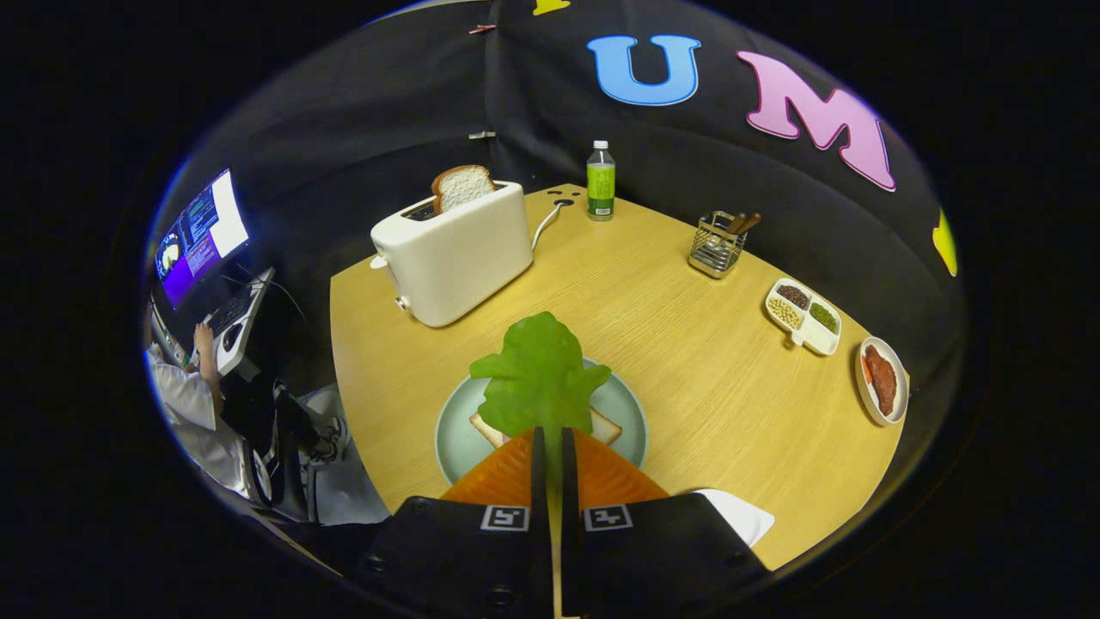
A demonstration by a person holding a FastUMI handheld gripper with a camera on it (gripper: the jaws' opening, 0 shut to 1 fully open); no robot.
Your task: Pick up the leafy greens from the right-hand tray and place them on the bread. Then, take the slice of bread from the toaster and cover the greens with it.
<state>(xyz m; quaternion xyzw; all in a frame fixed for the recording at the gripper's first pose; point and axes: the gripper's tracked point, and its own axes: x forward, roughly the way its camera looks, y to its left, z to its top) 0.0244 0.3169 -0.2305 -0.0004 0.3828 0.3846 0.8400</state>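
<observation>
Fingers (540,447) of the gripper (553,438) sit almost closed, both pinching the stem of the leafy greens (541,374), which hang over the pale plate (623,408) at twelve o'clock from the tips. Bread (603,425) lies on that plate beneath the leaf. At eleven o'clock stands the toaster (455,254) with a slice (462,186) poking from its slot. Farther off, a bottle (601,181) stands at twelve o'clock, a wire caddy (718,243) at one, and a divided tray (803,315) and a small dish (883,380) at two on the wooden table (687,361).
</observation>
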